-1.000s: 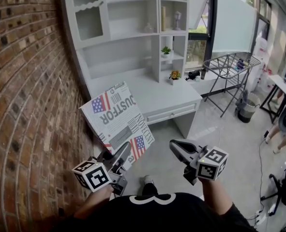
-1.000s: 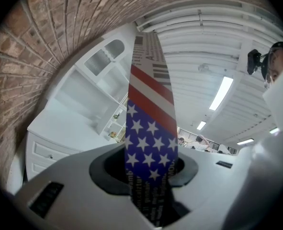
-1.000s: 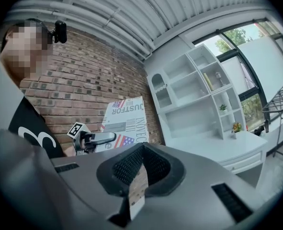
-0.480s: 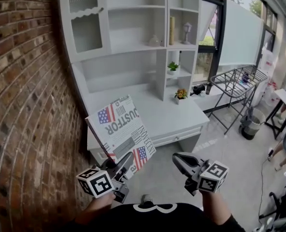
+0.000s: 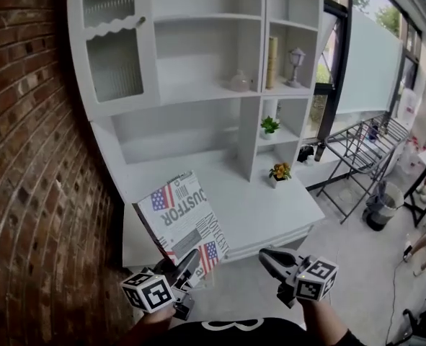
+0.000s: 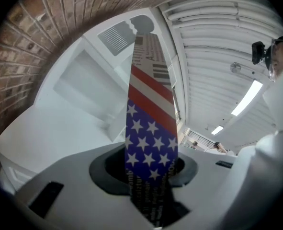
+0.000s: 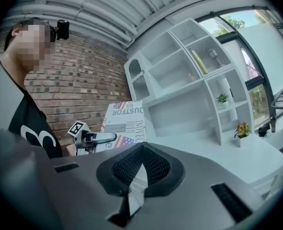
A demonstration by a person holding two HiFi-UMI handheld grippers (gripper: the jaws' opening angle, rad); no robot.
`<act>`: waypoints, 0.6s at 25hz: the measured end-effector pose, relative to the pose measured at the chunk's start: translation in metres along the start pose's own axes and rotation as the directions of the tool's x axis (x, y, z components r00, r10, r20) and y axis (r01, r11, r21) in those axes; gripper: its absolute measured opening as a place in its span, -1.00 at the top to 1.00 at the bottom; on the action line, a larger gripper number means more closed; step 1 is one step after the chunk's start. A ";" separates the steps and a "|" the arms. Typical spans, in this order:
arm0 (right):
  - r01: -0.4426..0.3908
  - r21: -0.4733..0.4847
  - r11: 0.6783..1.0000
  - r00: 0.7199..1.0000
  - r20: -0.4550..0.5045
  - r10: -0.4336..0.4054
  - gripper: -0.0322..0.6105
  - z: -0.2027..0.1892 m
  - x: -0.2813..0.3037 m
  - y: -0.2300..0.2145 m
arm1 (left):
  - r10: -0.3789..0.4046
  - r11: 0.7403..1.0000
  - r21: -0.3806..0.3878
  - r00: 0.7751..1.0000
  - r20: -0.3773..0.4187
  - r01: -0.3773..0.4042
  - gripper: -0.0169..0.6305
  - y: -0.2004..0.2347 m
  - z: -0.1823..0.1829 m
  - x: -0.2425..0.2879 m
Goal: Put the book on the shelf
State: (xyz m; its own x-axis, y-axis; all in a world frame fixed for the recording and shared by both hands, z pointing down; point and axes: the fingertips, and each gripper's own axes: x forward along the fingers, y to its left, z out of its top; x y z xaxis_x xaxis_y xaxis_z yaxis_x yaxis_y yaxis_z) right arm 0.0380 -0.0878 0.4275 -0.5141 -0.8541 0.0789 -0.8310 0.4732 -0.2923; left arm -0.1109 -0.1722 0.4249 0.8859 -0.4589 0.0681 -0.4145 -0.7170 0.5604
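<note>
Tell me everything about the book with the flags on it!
The book is thin and flat, with a white cover printed like a newspaper: big dark letters, grey text blocks and two American flags. It looks like paper or card. It is closed and tilted, held up in the air before the white desk. Only the left gripper touches it, its jaws shut on the lower corner, over a flag.
</note>
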 end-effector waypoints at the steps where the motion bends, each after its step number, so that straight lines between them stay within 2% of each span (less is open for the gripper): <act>1: -0.004 0.007 1.000 1.000 -0.014 0.004 0.90 0.002 0.010 -0.007 | 0.012 1.000 0.002 1.000 0.002 -0.012 0.48 0.009 0.005 0.008; 5: -0.012 0.005 1.000 0.999 -0.048 0.012 0.90 0.016 0.040 -0.030 | 0.038 0.999 -0.002 0.999 0.020 -0.037 0.48 0.037 0.025 0.034; 12: -0.002 0.029 1.000 1.000 -0.017 0.002 0.90 0.035 0.062 -0.053 | 0.069 0.998 0.002 0.998 0.012 -0.069 0.48 0.064 0.043 0.063; 15: -0.008 -0.040 0.999 1.000 -0.023 0.007 0.90 0.035 0.074 -0.064 | 0.079 0.997 0.007 0.996 0.031 -0.080 0.48 0.072 0.052 0.069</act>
State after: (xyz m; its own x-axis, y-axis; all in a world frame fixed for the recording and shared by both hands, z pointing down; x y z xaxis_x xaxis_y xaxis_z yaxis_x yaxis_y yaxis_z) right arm 0.0604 -0.1883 0.4185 -0.5247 -0.8455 0.0990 -0.8348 0.4883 -0.2543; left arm -0.0906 -0.2830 0.4267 0.8431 -0.5308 0.0864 -0.4853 -0.6817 0.5475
